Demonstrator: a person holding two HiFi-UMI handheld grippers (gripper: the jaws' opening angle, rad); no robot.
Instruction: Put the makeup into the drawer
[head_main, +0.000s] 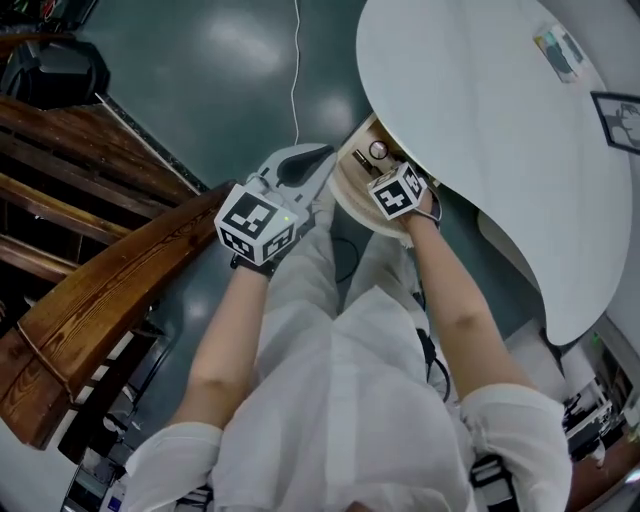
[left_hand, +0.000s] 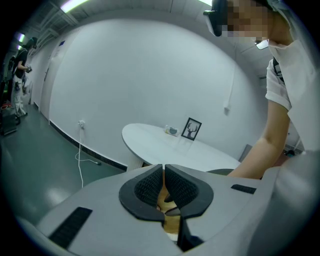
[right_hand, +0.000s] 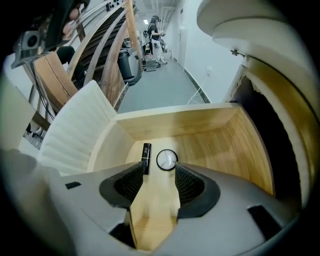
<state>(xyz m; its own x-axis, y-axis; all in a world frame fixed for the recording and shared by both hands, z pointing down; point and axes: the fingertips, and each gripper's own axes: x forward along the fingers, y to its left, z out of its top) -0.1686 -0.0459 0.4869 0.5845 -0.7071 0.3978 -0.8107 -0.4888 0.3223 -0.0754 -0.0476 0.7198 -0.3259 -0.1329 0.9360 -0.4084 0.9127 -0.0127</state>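
The drawer (right_hand: 200, 135) under the white tabletop (head_main: 470, 110) is pulled open. Two bits of makeup lie flat on its wood floor: a black tube (right_hand: 146, 152) and a small round case (right_hand: 166, 160), side by side and almost touching.

The right gripper (right_hand: 159, 175) points down into the drawer just above them. Its jaws are wide apart and hold nothing; only bare wood shows between them. The left gripper (left_hand: 164, 167) is out beside the drawer. Its jaws are pressed together with nothing in them.

I think the putting-in step is as good as done, since the makeup sits loose in the drawer. The next move looks like lifting the right gripper straight out without bumping the tube or the case, then maybe pushing the drawer closed.

Some things are hard to see. From above, the right gripper's marker cube (head_main: 398, 192) covers much of the drawer. Its own body hides the near part of the drawer floor, so more makeup could be there. A small thing (head_main: 560, 50) lies far back on the tabletop, and I cannot tell what it is.
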